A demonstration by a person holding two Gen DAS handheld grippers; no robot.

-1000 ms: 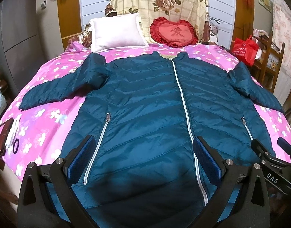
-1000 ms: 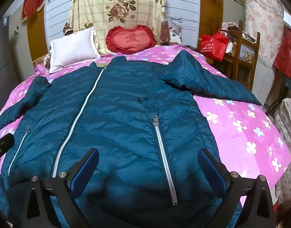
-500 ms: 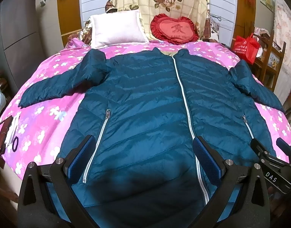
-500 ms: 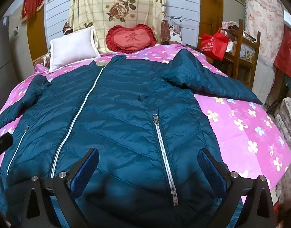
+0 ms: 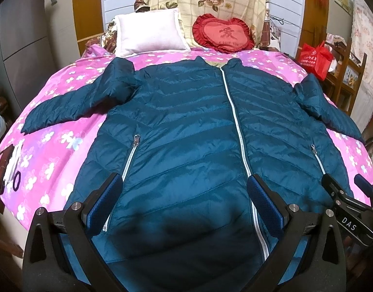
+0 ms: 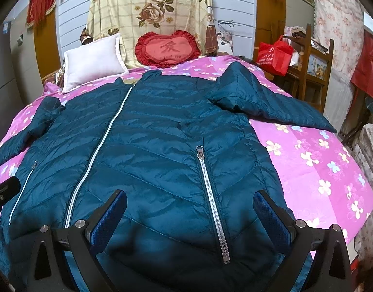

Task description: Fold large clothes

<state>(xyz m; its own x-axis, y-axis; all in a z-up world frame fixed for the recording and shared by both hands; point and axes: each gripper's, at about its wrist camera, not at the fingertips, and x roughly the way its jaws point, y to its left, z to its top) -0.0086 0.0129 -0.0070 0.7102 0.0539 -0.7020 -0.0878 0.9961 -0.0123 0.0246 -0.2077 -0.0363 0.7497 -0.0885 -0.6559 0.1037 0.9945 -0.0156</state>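
A dark teal quilted puffer jacket [image 5: 186,133] [image 6: 150,146] lies flat, front up and zipped, on a pink flowered bedspread [image 5: 52,146] [image 6: 320,165]. Both sleeves spread out to the sides. My left gripper [image 5: 184,194] hovers open above the hem, left of the centre zipper, with nothing between its blue pads. My right gripper [image 6: 190,206] is open over the hem around the right pocket zipper [image 6: 210,194]. The right gripper's tip also shows at the right edge of the left wrist view.
A white pillow [image 5: 150,32] and a red heart cushion [image 5: 224,32] lean at the head of the bed. A red bag [image 6: 274,56] sits on wooden furniture [image 6: 313,68] to the right. Small dark items [image 5: 9,168] lie at the bed's left edge.
Both views rose slightly and tilted, so the jacket sits a little lower in frame. The jacket itself has not moved; both grippers stayed open.
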